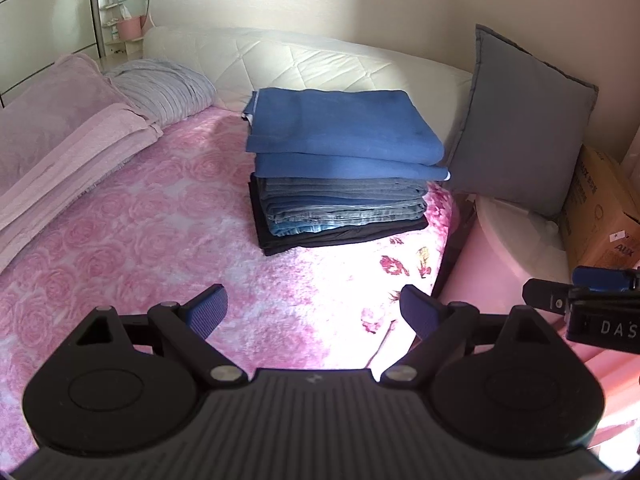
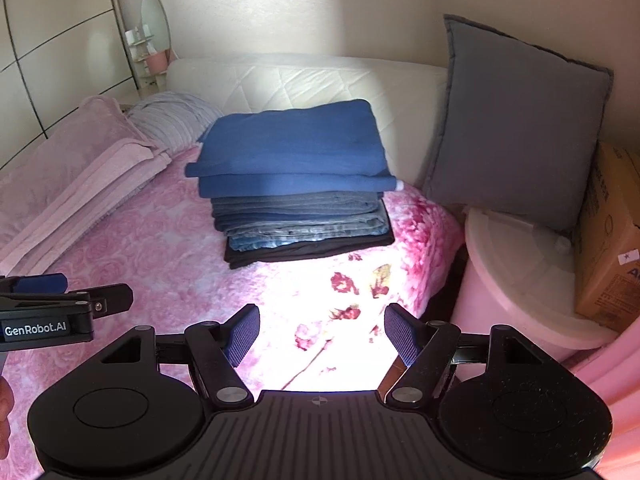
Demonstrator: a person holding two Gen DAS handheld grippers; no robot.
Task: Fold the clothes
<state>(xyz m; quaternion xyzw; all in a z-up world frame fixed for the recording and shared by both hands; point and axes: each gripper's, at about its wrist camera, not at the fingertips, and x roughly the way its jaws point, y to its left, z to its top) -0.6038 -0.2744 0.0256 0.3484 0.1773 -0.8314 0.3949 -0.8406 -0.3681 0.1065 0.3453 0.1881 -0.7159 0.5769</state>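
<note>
Left wrist view: the left gripper [image 1: 314, 312] hangs over the near part of the bed [image 1: 132, 248], its jaws spread wide with nothing between them. The right gripper [image 2: 320, 334] is likewise wide open and empty, held just to the right of the left one, nearer the bed's edge. The task's thing, the stack of folded clothes [image 1: 340, 172], sits toward the far end of the bed, close to the white headboard [image 1: 320, 60] and just beside the grey cushion [image 1: 524, 120], well apart from both grippers.

No loose garment shows on the pink rose blanket, so the folding looks finished or between items.

What could go wrong, as I judge it: the top blue piece [image 2: 292, 140] overhangs the narrower jeans under it, so a nudge from either gripper, or another garment dropped off-centre, could slide the upper layers and undo the folds. The stack also stands near the right edge of the bed, above the pink bin [image 2: 520, 280]; a push that way could tip pieces off the mattress. The soft plush surface gives little firm support, which adds to the lean.

Counts: two grippers; one stack, with two blue folds showing on top, several denim layers I cannot count exactly, and one black piece at the bottom. One grey cushion, one cardboard box [image 2: 612, 240], one pink bin, one grey striped pillow [image 1: 168, 88], one pink pillow [image 1: 52, 108], one oval mirror [image 2: 154, 20].
</note>
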